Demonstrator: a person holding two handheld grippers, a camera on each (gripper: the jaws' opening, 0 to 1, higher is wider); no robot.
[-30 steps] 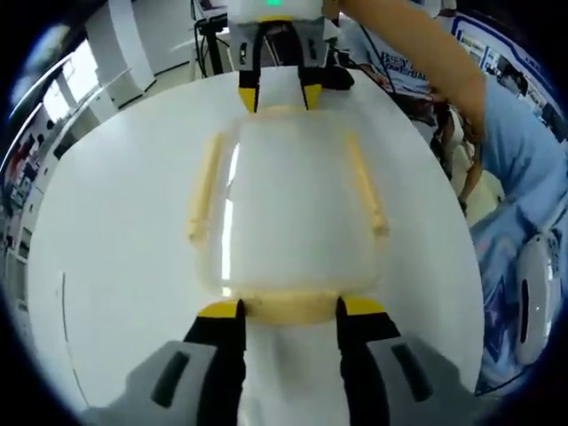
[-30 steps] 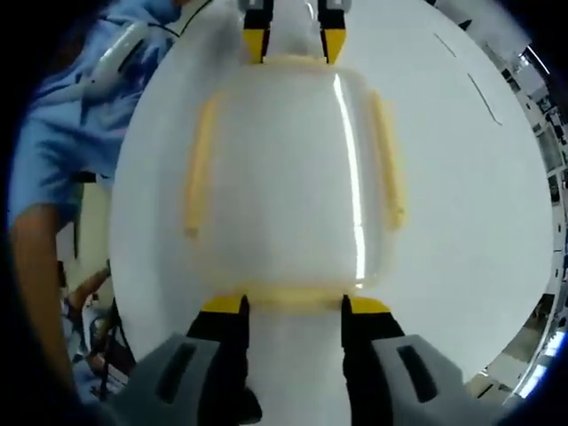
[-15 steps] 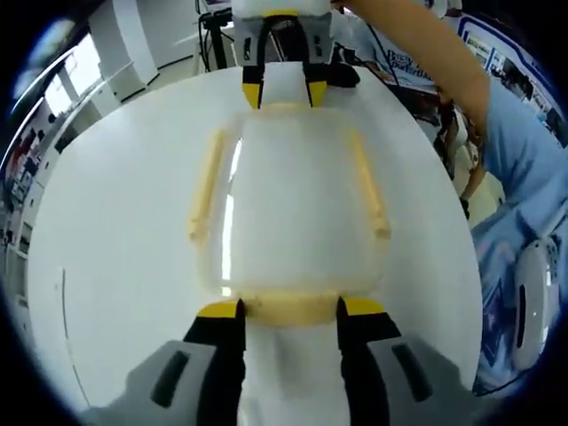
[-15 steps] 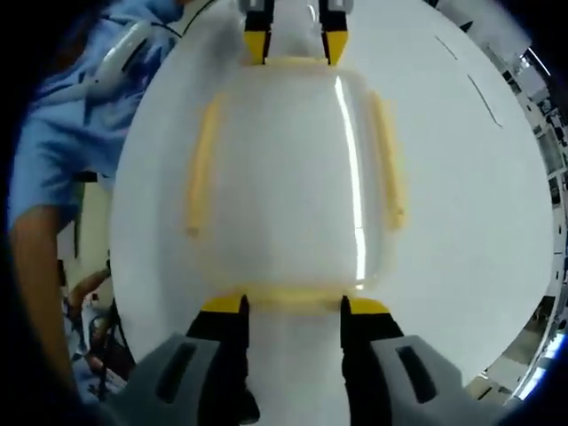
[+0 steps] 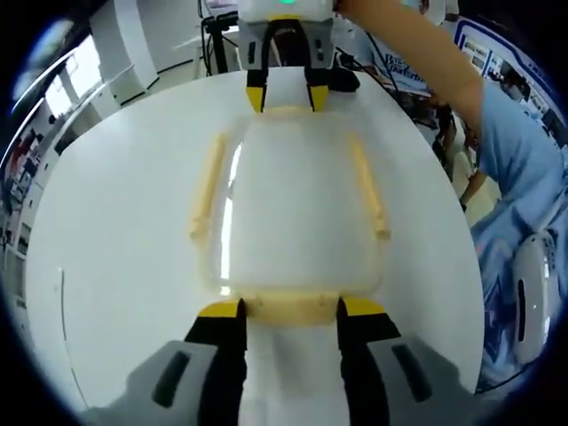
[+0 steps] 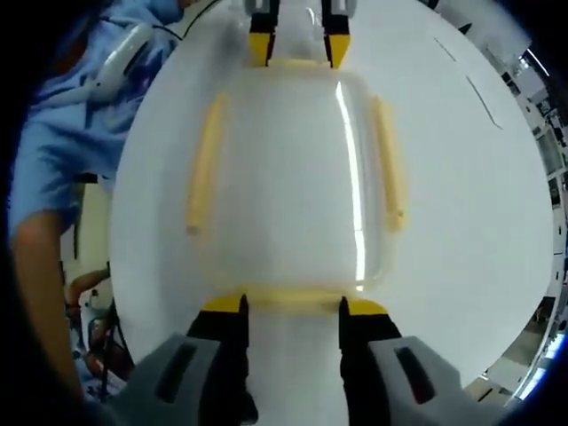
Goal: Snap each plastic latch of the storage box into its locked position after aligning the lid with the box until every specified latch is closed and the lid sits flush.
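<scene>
Translucent plastic forms the storage box, which is seen in the left gripper view lying on a round white table; its lid is seated on top; pale yellow latches line its edges; the left gripper is held with jaws spread at the near latch, gripping nothing; the right gripper is met at the far end

Seen from the right gripper view, the box is centred on the table; the right gripper is spread wide at the near latch, unclenched; the left gripper is placed opposite; a blue sleeve is visible beside the table
</scene>
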